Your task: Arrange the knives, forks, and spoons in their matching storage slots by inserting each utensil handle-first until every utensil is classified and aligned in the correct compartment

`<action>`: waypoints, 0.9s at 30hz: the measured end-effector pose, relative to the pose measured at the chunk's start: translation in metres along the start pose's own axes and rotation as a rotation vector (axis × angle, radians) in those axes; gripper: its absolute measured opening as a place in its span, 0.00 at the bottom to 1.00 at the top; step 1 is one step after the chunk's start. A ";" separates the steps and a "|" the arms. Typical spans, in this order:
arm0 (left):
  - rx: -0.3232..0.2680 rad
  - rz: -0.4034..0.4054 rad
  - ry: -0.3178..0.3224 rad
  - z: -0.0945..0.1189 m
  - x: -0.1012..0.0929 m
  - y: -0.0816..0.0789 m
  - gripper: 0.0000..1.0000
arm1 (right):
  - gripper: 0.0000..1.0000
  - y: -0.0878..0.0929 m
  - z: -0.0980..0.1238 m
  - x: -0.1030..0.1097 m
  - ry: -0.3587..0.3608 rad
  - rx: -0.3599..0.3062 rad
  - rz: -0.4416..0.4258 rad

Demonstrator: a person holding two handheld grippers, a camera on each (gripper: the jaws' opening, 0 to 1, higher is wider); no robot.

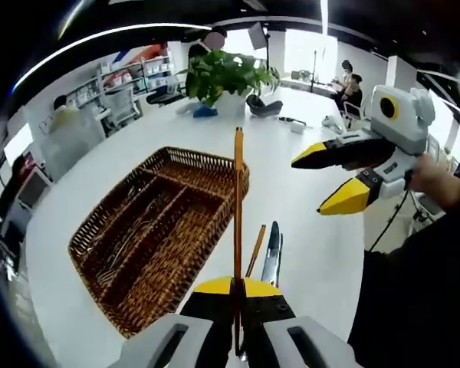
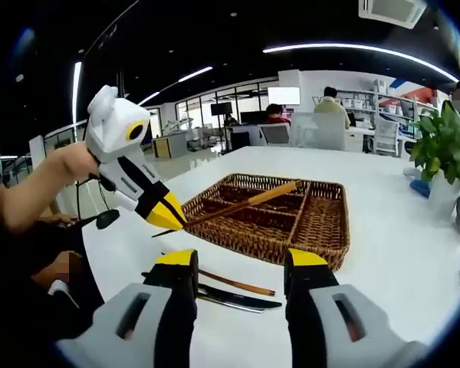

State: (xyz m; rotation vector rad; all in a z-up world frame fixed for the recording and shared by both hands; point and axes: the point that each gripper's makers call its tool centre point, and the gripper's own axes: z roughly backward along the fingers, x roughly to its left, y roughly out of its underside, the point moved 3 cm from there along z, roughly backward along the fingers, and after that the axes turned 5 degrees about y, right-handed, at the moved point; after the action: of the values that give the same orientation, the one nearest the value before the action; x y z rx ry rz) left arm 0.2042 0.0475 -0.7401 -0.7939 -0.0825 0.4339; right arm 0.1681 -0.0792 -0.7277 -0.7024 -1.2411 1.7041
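My left gripper point(image 1: 236, 288) is shut on a wooden-handled utensil point(image 1: 238, 199). Its handle points forward past the right rim of the wicker basket point(image 1: 215, 165), and its working end is hidden in the jaws. In the right gripper view the same left gripper point(image 2: 169, 218) holds that utensil point(image 2: 249, 201) slanting over the basket point(image 2: 322, 238). Several metal utensils point(image 1: 119, 253) lie in the basket's left slots. A dark knife point(image 1: 272, 253) point(image 2: 241, 300) and a second wooden-handled utensil point(image 1: 254, 249) point(image 2: 238, 284) lie on the white table. My right gripper point(image 2: 241, 261) point(image 1: 330, 178) hangs open and holds nothing.
A potted plant point(image 1: 222, 73) point(image 2: 445, 146) stands beyond the basket on the long white table point(image 1: 307, 230). Small items sit near the plant. The holder's arm point(image 2: 31, 192) reaches in from the left. People sit at desks in the background.
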 end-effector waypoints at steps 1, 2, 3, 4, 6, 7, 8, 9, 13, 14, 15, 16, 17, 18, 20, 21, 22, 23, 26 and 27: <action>-0.014 0.013 0.008 0.001 -0.002 -0.001 0.00 | 0.41 -0.003 -0.001 0.001 -0.001 -0.009 -0.002; -0.028 0.033 0.012 0.002 -0.003 -0.002 0.00 | 0.40 -0.006 -0.003 0.003 -0.006 -0.020 -0.006; -0.039 0.042 0.009 0.003 -0.003 -0.003 0.00 | 0.40 -0.008 -0.004 0.005 -0.012 -0.027 -0.011; -0.062 0.067 0.017 0.003 -0.005 -0.004 0.00 | 0.39 -0.011 -0.006 0.008 -0.022 -0.035 -0.018; -0.106 0.097 0.027 0.004 -0.008 -0.007 0.00 | 0.38 -0.014 -0.008 0.011 -0.031 -0.045 -0.022; -0.136 0.124 0.037 0.004 -0.011 -0.008 0.00 | 0.38 -0.016 -0.010 0.014 -0.036 -0.050 -0.023; -0.152 0.139 0.043 0.004 -0.013 -0.009 0.00 | 0.38 -0.018 -0.011 0.015 -0.039 -0.055 -0.024; -0.178 0.159 0.046 0.005 -0.014 -0.010 0.00 | 0.37 -0.020 -0.012 0.018 -0.046 -0.062 -0.028; -0.234 0.200 0.042 0.007 -0.017 -0.012 0.00 | 0.35 -0.026 -0.016 0.023 -0.055 -0.084 -0.043; -0.241 0.208 0.042 0.008 -0.019 -0.012 0.00 | 0.35 -0.027 -0.016 0.023 -0.056 -0.088 -0.048; -0.245 0.210 0.037 0.008 -0.019 -0.012 0.00 | 0.34 -0.028 -0.016 0.024 -0.056 -0.092 -0.051; -0.251 0.215 0.031 0.009 -0.021 -0.012 0.00 | 0.33 -0.031 -0.017 0.025 -0.057 -0.101 -0.061; -0.263 0.221 0.025 0.009 -0.022 -0.012 0.00 | 0.33 -0.033 -0.017 0.025 -0.057 -0.106 -0.065; -0.271 0.227 0.026 0.009 -0.024 -0.012 0.00 | 0.32 -0.035 -0.018 0.025 -0.057 -0.112 -0.071; -0.297 0.250 0.019 0.010 -0.027 -0.013 0.00 | 0.30 -0.037 -0.020 0.026 -0.057 -0.116 -0.075; -0.308 0.259 0.014 0.010 -0.029 -0.012 0.00 | 0.30 -0.038 -0.021 0.027 -0.061 -0.118 -0.083; -0.319 0.265 0.005 0.011 -0.030 -0.013 0.00 | 0.30 -0.038 -0.022 0.027 -0.065 -0.119 -0.089; -0.329 0.272 -0.006 0.011 -0.030 -0.013 0.00 | 0.29 -0.039 -0.022 0.028 -0.067 -0.120 -0.093; -0.363 0.300 -0.026 0.011 -0.035 -0.013 0.00 | 0.26 -0.041 -0.024 0.031 -0.069 -0.128 -0.106; -0.367 0.304 -0.027 0.010 -0.036 -0.013 0.00 | 0.26 -0.042 -0.025 0.032 -0.073 -0.139 -0.114</action>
State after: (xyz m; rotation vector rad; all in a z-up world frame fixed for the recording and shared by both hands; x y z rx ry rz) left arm 0.1734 0.0321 -0.7207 -1.1692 -0.0676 0.7298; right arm 0.1888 -0.0347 -0.6947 -0.6433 -1.4343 1.5735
